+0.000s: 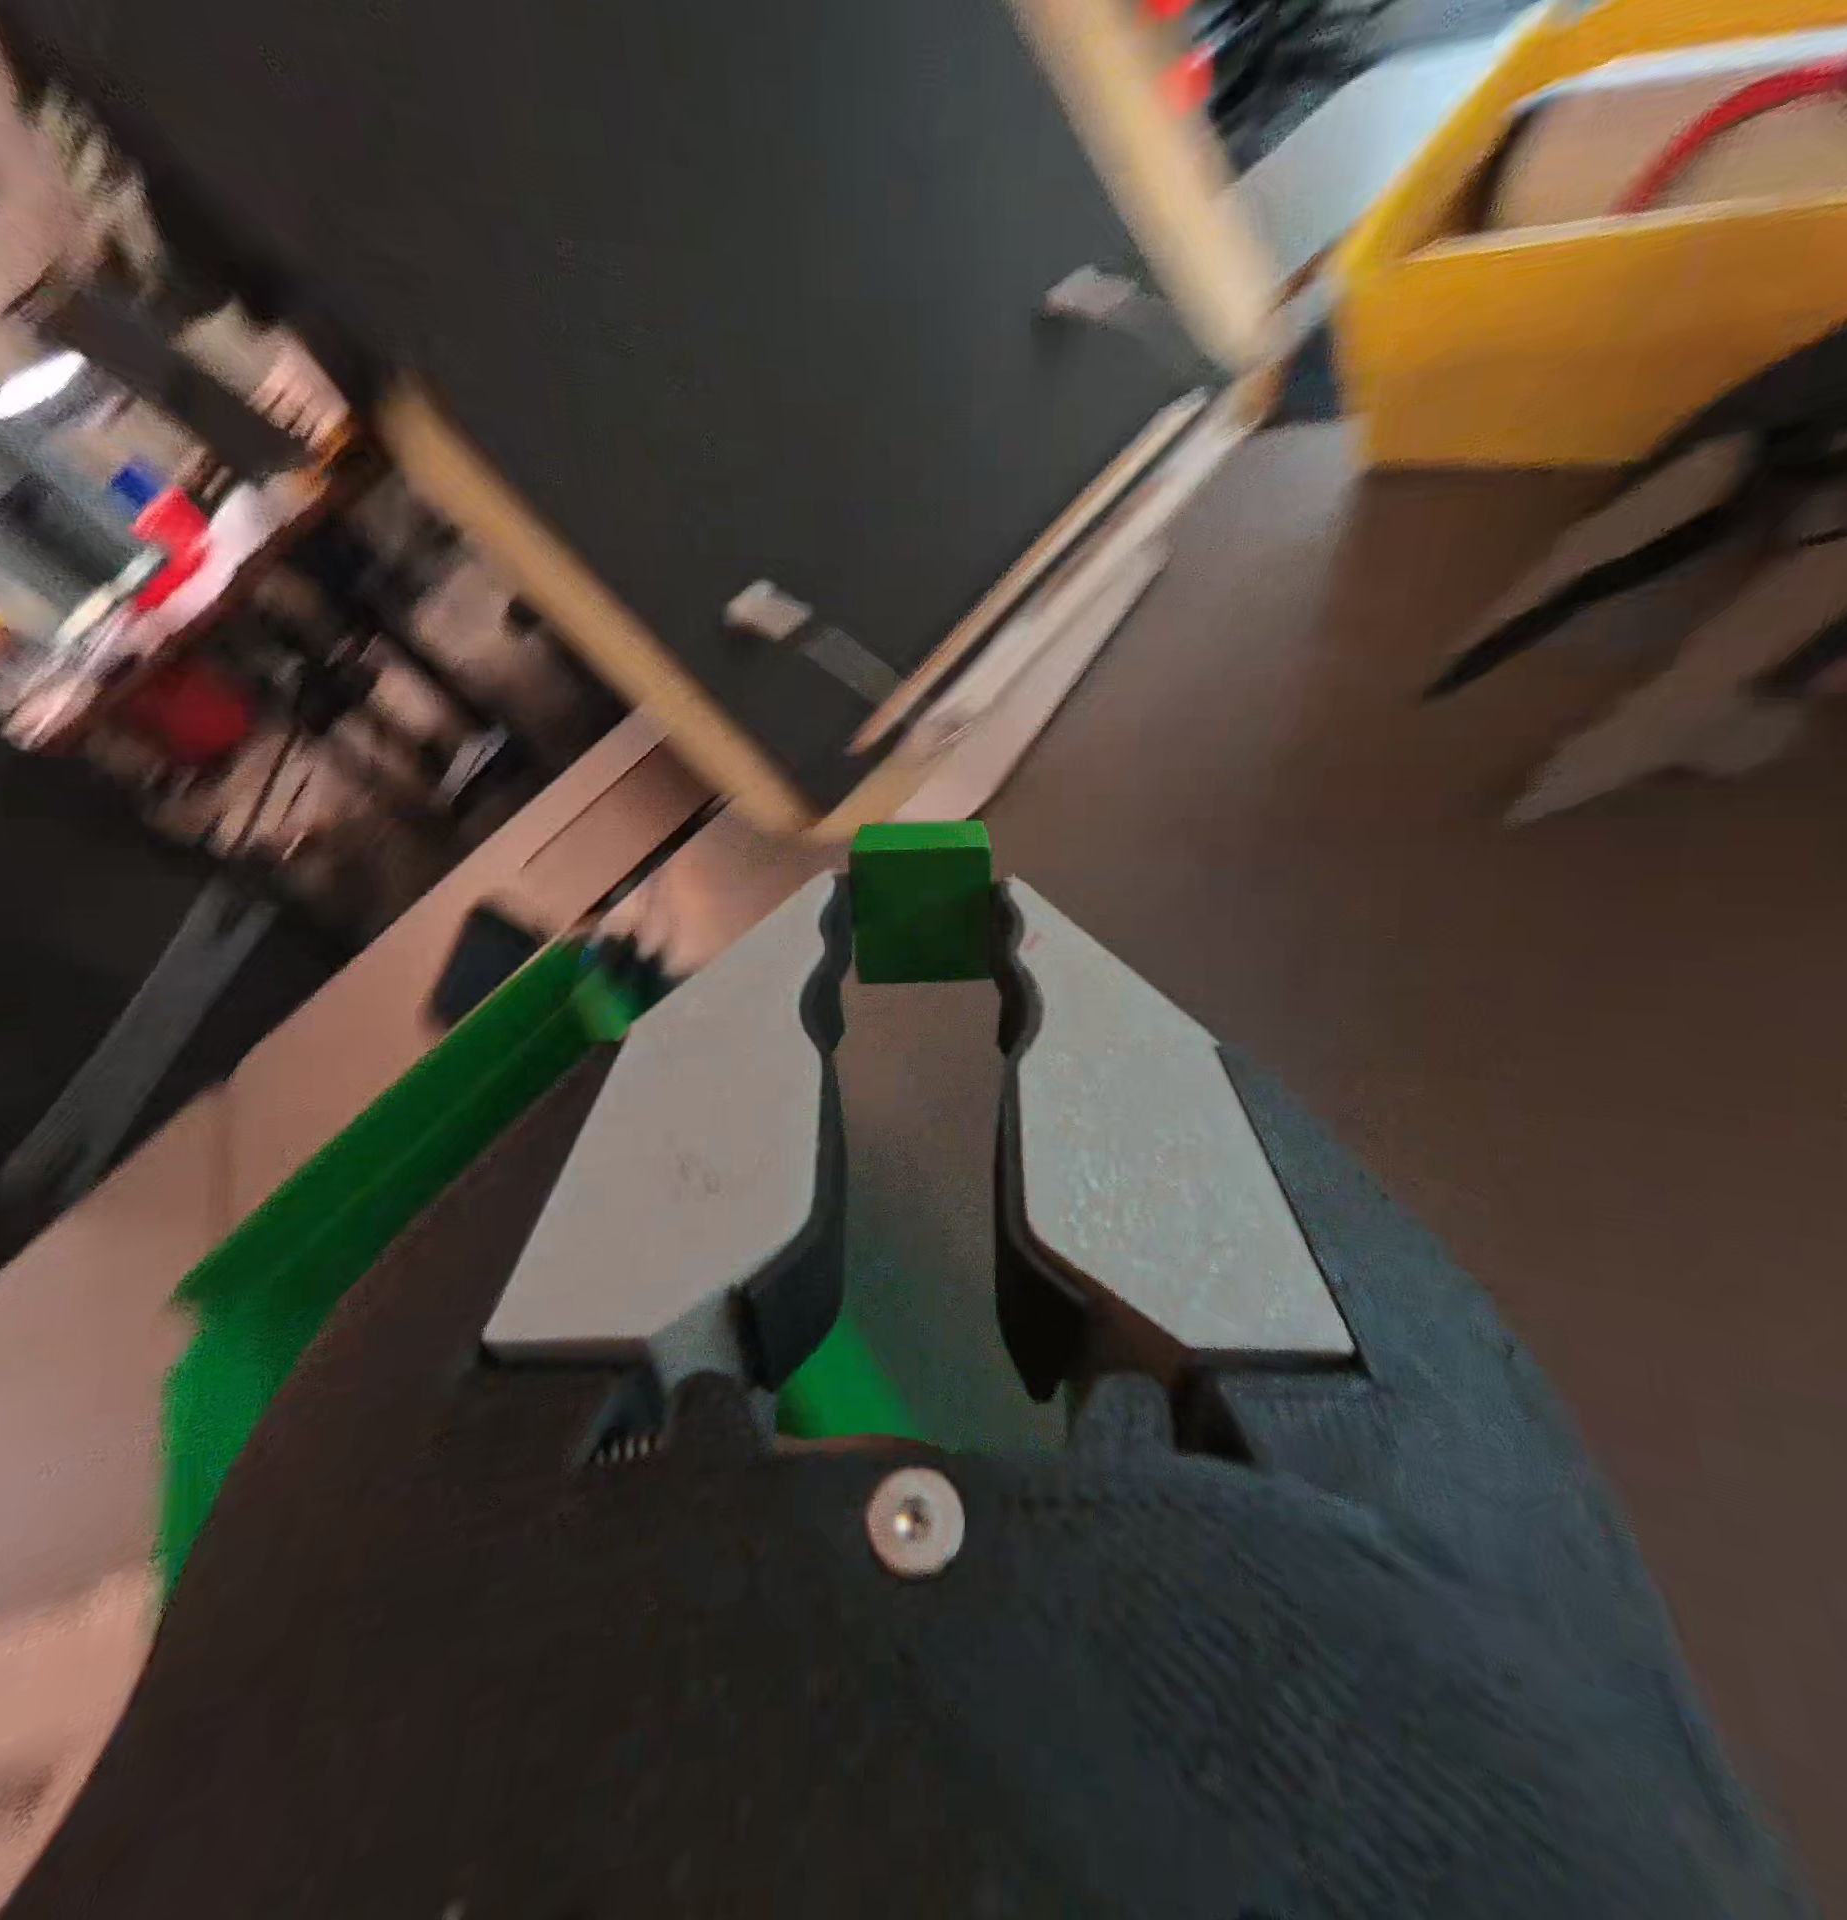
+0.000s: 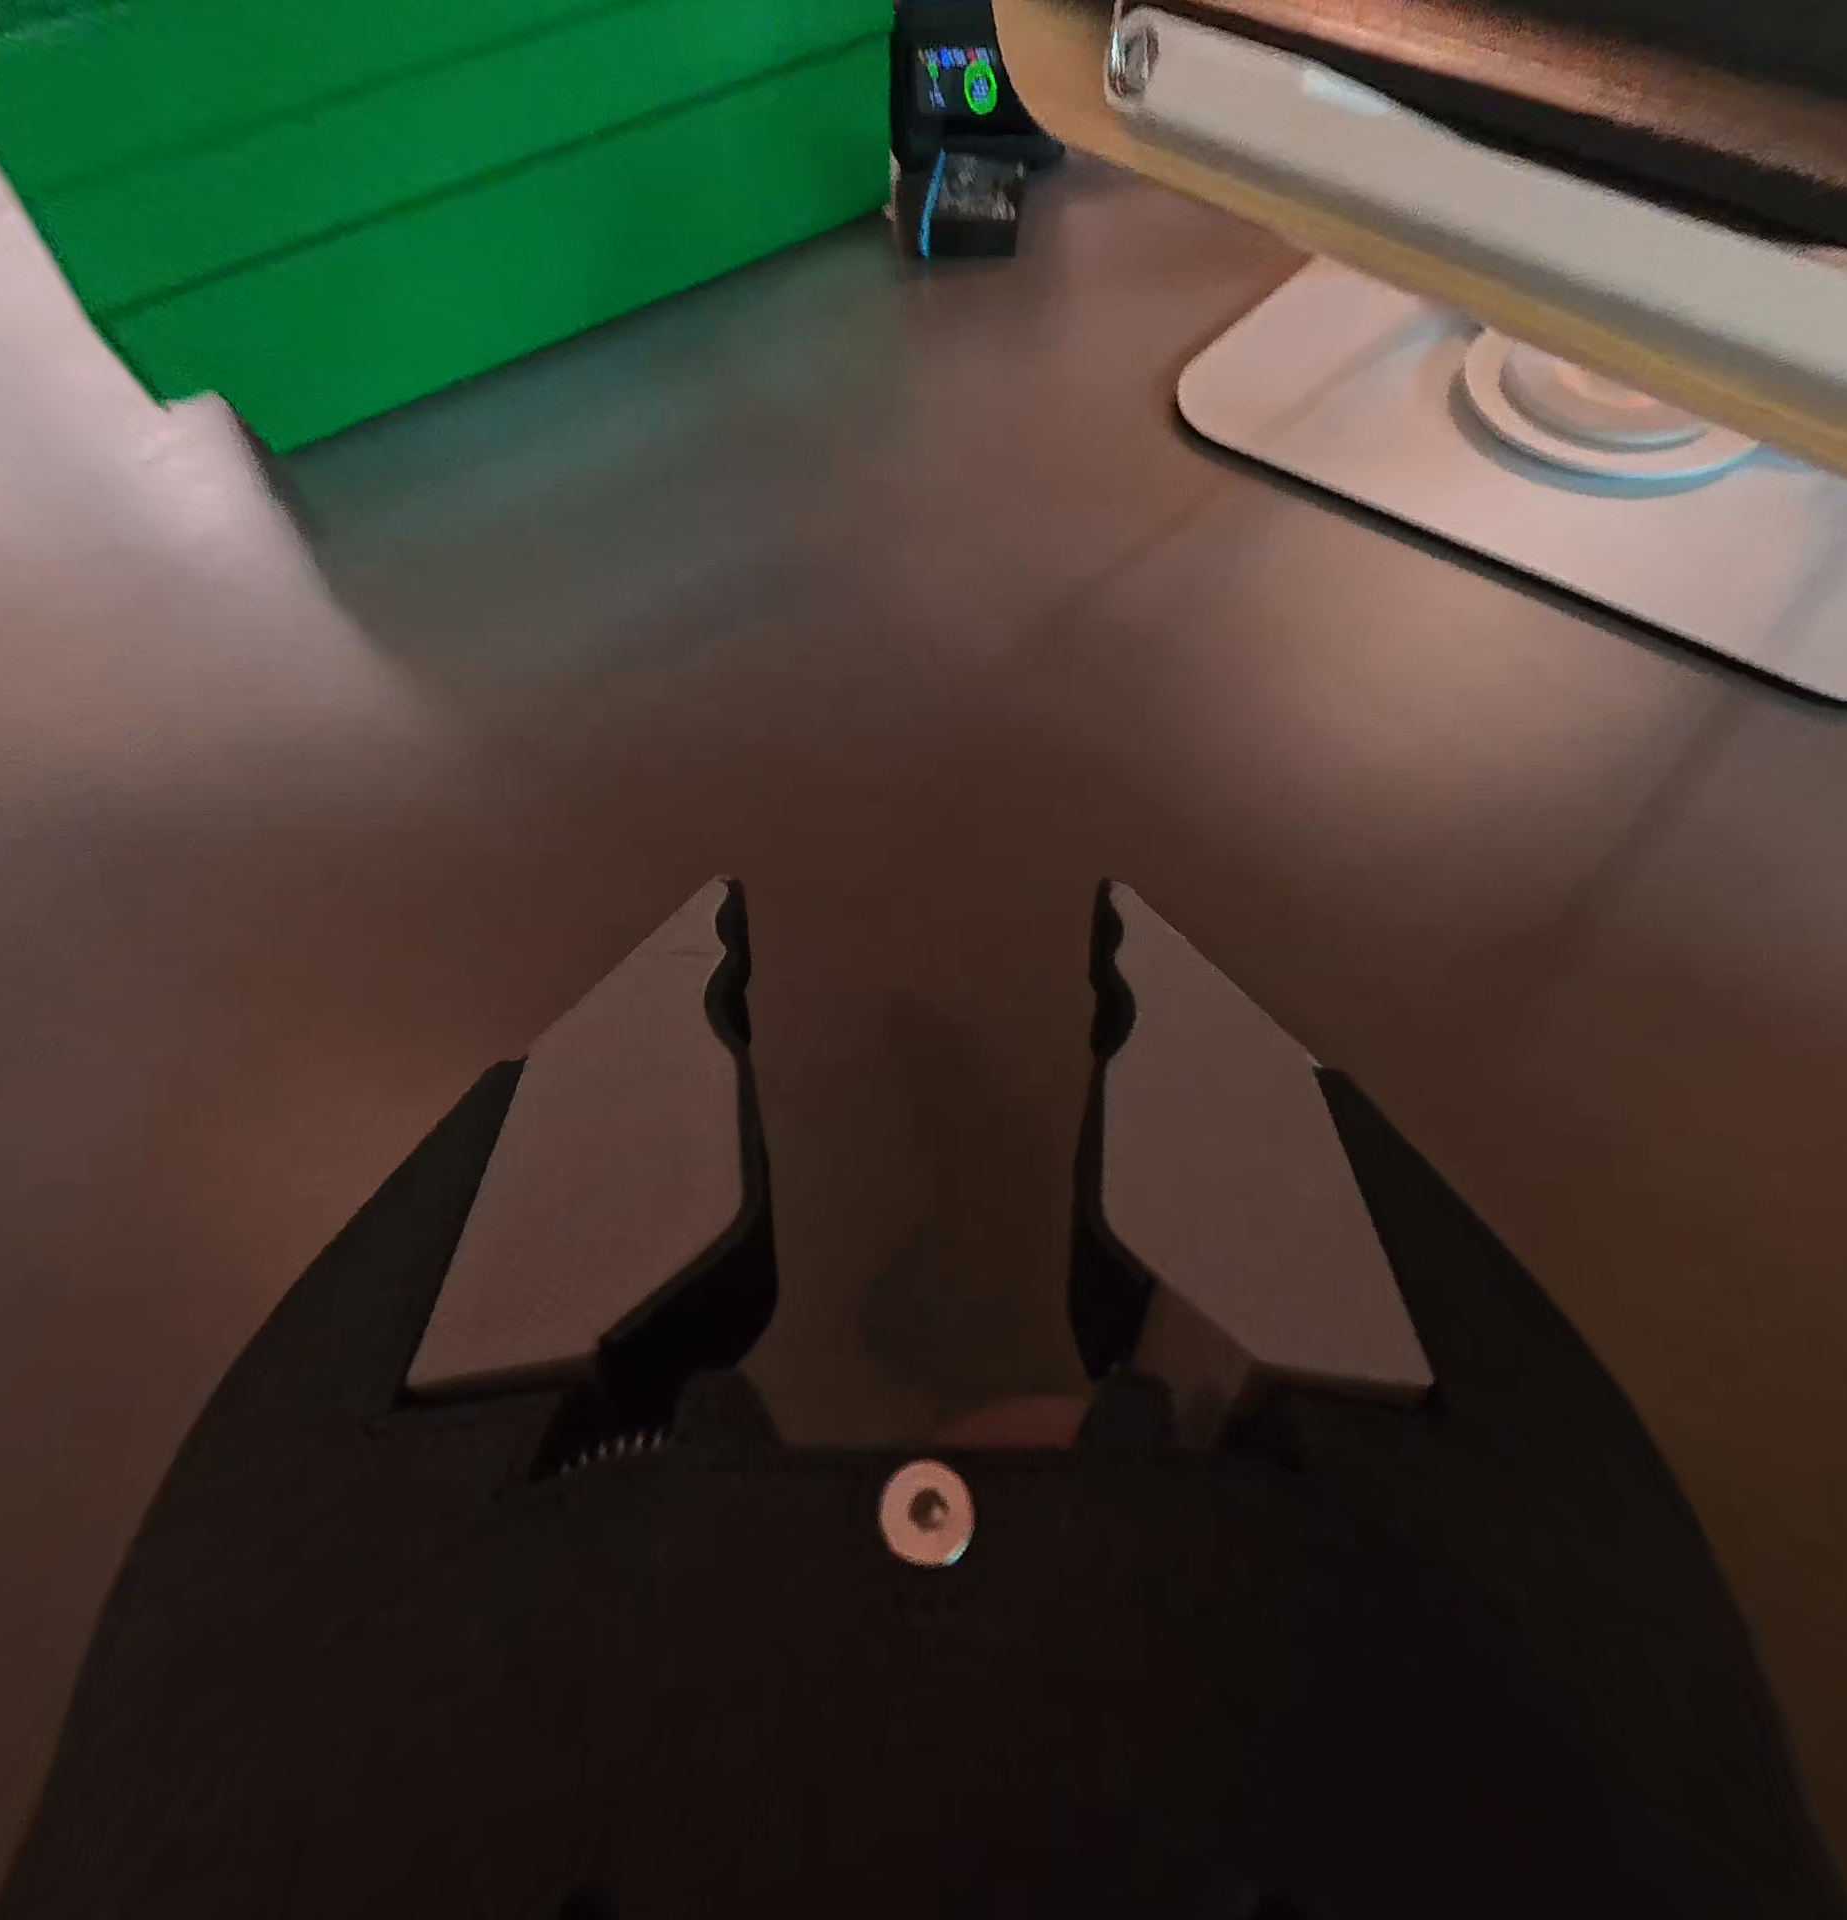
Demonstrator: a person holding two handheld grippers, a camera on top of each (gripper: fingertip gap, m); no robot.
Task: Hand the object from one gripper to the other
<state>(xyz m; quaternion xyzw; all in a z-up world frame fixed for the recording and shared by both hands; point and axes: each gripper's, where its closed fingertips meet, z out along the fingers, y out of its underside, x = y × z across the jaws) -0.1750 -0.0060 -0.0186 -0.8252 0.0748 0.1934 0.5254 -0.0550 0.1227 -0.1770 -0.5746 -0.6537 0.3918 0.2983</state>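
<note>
A small green block (image 1: pixel 921 906) sits between the tips of my left gripper (image 1: pixel 921 899), which is shut on it and holds it above the brown tabletop (image 1: pixel 1418 1039). The left wrist view is tilted and blurred. My right gripper (image 2: pixel 919 904) is open and empty, its fingers spread over the bare brown tabletop (image 2: pixel 898 675). The block does not show in the right wrist view. At the far right of the left wrist view a blurred grey and black shape (image 1: pixel 1667 644) may be the other gripper.
A green box (image 2: pixel 431 208) stands at the back left, also seen in the left wrist view (image 1: pixel 379 1174). A small black device (image 2: pixel 966 135) sits beside it. A monitor's white base (image 2: pixel 1542 478) is at the right. A yellow box (image 1: pixel 1584 301) is upper right.
</note>
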